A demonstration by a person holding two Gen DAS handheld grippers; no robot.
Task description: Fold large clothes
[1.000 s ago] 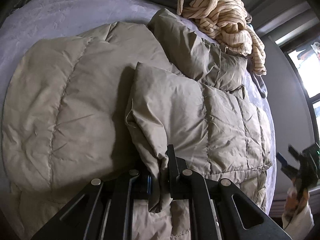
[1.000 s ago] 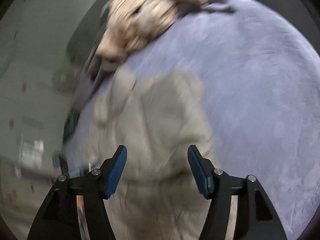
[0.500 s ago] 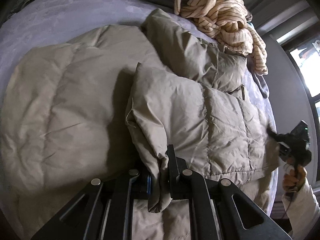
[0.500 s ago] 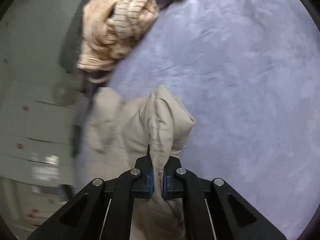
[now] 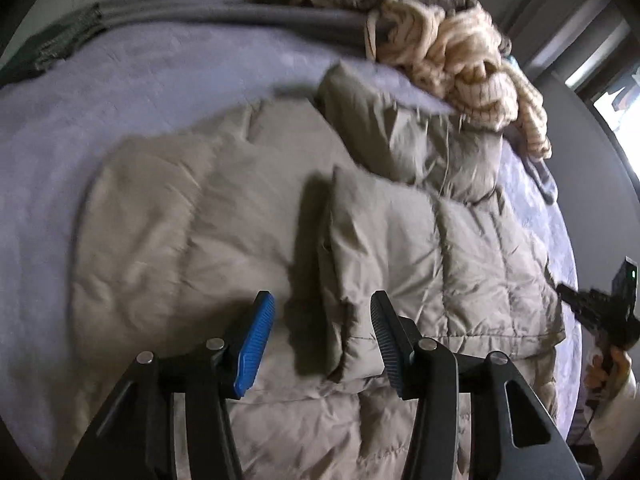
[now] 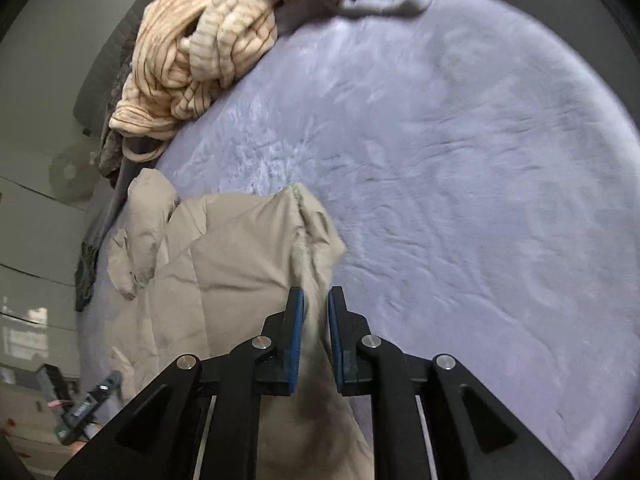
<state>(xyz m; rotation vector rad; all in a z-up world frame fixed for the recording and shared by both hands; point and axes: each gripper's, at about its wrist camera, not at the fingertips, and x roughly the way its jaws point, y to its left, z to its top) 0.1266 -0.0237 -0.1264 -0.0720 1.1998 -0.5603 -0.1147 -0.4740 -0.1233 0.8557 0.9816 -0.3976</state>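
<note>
A beige quilted jacket lies spread on the bed, with one panel folded over its right half. My left gripper hovers over the near edge of that fold. Its jaws are opening, and the fabric lies below and between them without touching the pads. In the right wrist view my right gripper pinches a raised ridge of the jacket. Its jaws are opening slightly, but the puffy fabric still fills the gap. The right gripper also shows at the jacket's right edge, in a hand.
The bed has a lavender cover. A cream striped garment is heaped at the far right corner, by a grey rolled blanket. A bright window lies beyond the bed's right side.
My left gripper let go of the jacket fold, spread its jaws and rose. My right gripper came down open, closed on the jacket's edge, and now stands a little wider.
</note>
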